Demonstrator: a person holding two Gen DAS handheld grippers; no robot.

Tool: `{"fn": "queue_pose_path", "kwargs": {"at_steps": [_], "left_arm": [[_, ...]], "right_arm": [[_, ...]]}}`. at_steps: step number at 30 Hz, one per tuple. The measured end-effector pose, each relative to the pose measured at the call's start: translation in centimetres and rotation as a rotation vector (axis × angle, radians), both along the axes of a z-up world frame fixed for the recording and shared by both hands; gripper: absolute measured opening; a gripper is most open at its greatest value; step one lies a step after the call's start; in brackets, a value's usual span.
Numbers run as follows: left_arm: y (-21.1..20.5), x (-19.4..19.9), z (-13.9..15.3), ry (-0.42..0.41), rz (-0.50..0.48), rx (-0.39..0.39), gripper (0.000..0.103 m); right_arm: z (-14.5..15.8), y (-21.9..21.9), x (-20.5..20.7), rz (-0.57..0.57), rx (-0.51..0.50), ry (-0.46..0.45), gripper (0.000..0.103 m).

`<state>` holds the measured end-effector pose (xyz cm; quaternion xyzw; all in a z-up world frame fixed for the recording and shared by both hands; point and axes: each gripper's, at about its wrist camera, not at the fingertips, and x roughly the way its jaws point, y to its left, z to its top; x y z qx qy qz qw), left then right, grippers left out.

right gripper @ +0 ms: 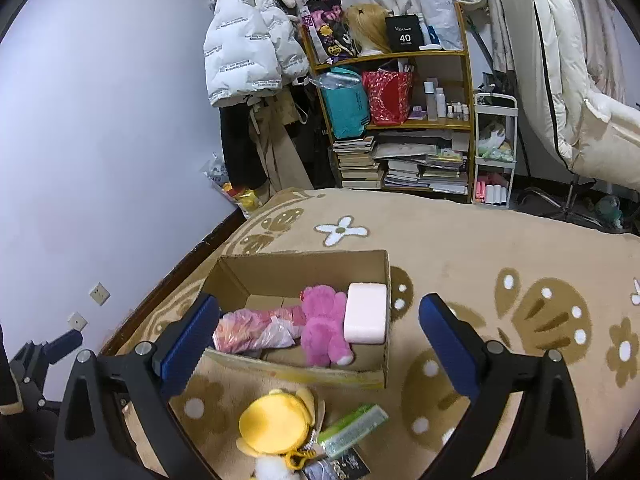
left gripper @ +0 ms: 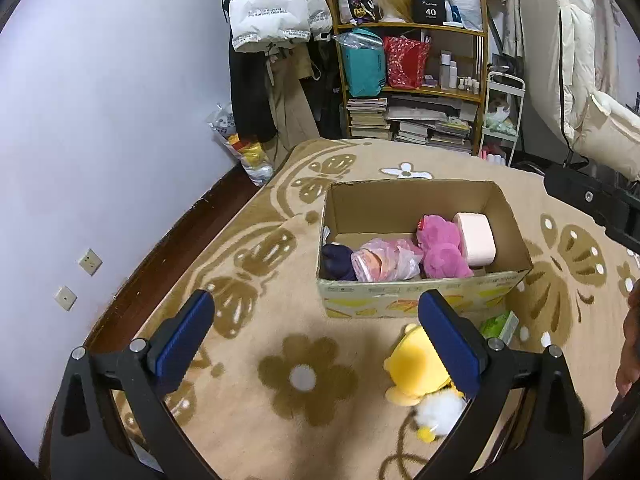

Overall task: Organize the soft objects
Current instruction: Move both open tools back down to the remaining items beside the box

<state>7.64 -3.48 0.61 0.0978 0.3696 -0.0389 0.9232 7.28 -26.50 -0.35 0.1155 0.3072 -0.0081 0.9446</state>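
Note:
An open cardboard box (left gripper: 424, 292) (right gripper: 382, 276) stands on the patterned carpet. It holds a pink plush toy (left gripper: 442, 246) (right gripper: 324, 326), a pale pink roll (left gripper: 476, 238) (right gripper: 366, 312), a plastic bag of pink cloth (left gripper: 386, 260) (right gripper: 256, 330) and a dark blue item (left gripper: 336, 262). A yellow plush toy (left gripper: 416, 372) (right gripper: 276, 422) lies on the carpet in front of the box, beside a green packet (left gripper: 500, 324) (right gripper: 352, 426). My left gripper (left gripper: 316, 340) is open and empty, above the carpet left of the yellow toy. My right gripper (right gripper: 320, 340) is open and empty above the box's near edge.
A wooden shelf (left gripper: 416, 84) (right gripper: 400, 120) with books and bags stands at the back. Coats (left gripper: 272, 12) hang beside it. A white cart (left gripper: 502, 120) is to its right. The wall (left gripper: 100, 120) runs along the left.

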Motion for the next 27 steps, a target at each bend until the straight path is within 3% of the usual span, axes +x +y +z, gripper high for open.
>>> {"fn": "queue_pose_path", "kwargs": {"at_steps": [15, 27], "left_arm": [[1.5, -2.5, -0.2, 0.022, 0.025, -0.03, 0.101], [1.1, -1.8, -2.8, 0.097, 0.026, -0.039, 0.101]], "right_arm": [[-0.8, 1.0, -3.4, 0.003, -0.003, 0.033, 0.103], [-4.4, 0.5, -2.9, -0.012, 0.009, 0.118, 0.103]]}}
